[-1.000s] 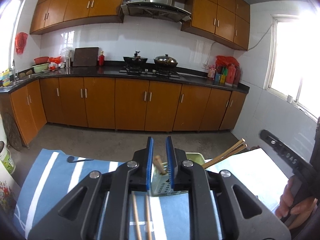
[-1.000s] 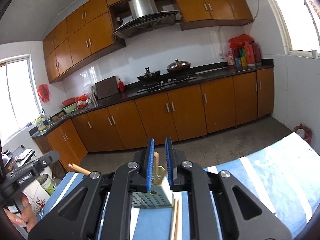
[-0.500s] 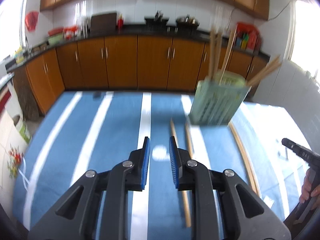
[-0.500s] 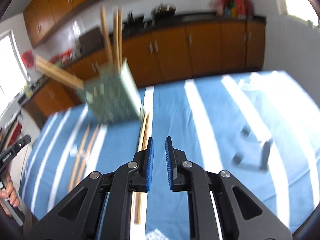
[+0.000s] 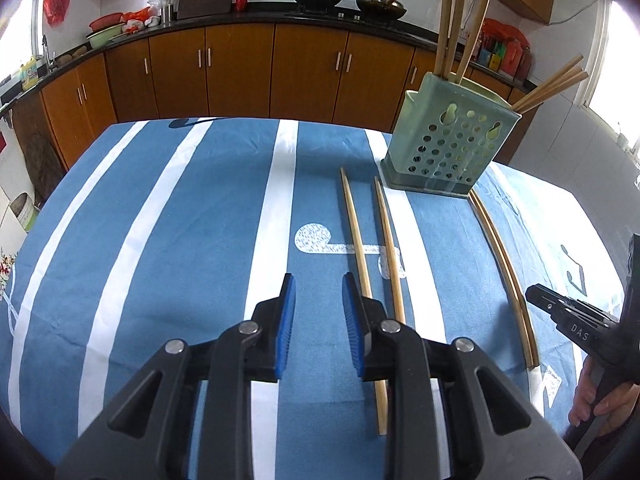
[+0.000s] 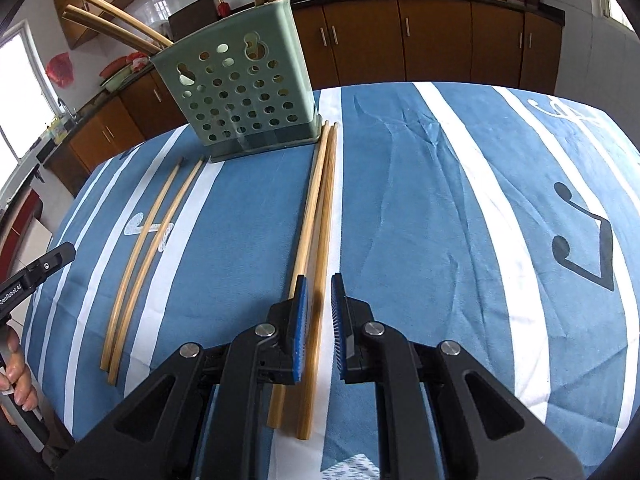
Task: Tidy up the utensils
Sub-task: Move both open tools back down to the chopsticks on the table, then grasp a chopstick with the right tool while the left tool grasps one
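A pale green perforated utensil holder [image 5: 448, 148] [image 6: 240, 92] stands on the blue striped cloth with several chopsticks upright in it. One pair of wooden chopsticks [image 5: 374, 252] [image 6: 148, 240] lies to its left, another pair [image 5: 504, 272] [image 6: 316, 216] to its right. My left gripper [image 5: 318, 292] is open and empty, just left of the left pair. My right gripper [image 6: 318, 292] is open, low over the right pair, one chopstick between its fingers.
The table's far edge drops to a kitchen floor with brown cabinets [image 5: 240, 68] behind. The other gripper's tip shows at the frame edge in each view: the right one in the left wrist view [image 5: 576, 320], the left one in the right wrist view [image 6: 36, 272].
Both grippers tilted down from the room to the table and drew back from the holder. Both jaws opened a little wider. The right one came over the right chopstick pair.
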Demonstrator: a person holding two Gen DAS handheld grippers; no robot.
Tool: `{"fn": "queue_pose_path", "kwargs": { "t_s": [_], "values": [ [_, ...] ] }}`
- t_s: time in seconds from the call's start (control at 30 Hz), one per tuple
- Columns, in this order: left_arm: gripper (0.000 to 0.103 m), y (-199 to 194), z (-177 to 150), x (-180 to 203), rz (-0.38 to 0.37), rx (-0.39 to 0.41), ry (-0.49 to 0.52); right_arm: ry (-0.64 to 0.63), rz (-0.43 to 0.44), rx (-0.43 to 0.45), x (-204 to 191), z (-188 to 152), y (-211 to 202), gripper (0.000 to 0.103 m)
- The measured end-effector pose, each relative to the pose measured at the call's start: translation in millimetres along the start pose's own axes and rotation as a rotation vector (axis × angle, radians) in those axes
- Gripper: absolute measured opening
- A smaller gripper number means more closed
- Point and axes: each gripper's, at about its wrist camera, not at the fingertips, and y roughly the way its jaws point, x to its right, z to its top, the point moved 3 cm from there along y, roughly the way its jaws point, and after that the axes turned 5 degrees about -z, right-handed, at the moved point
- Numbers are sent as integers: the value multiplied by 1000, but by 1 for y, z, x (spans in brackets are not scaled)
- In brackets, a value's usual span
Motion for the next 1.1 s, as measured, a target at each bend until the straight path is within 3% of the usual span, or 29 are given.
{"fn": "queue_pose_path", "kwargs": {
  "t_s": [0.43, 0.7, 0.97, 1.1],
  "values": [
    [25, 14, -5, 5, -17, -28, 3, -47, -74, 6, 3, -3, 6, 9],
    [25, 27, -13, 21, -54, -59, 33, 114, -204, 15, 65, 6, 2, 8],
    [24, 43, -19, 37, -43, -94, 71, 160, -215, 19, 89, 7, -5, 8],
    [13, 51, -22, 40, -2, -108, 98, 152, -208, 15, 84, 7, -3, 8]
  ]
}}
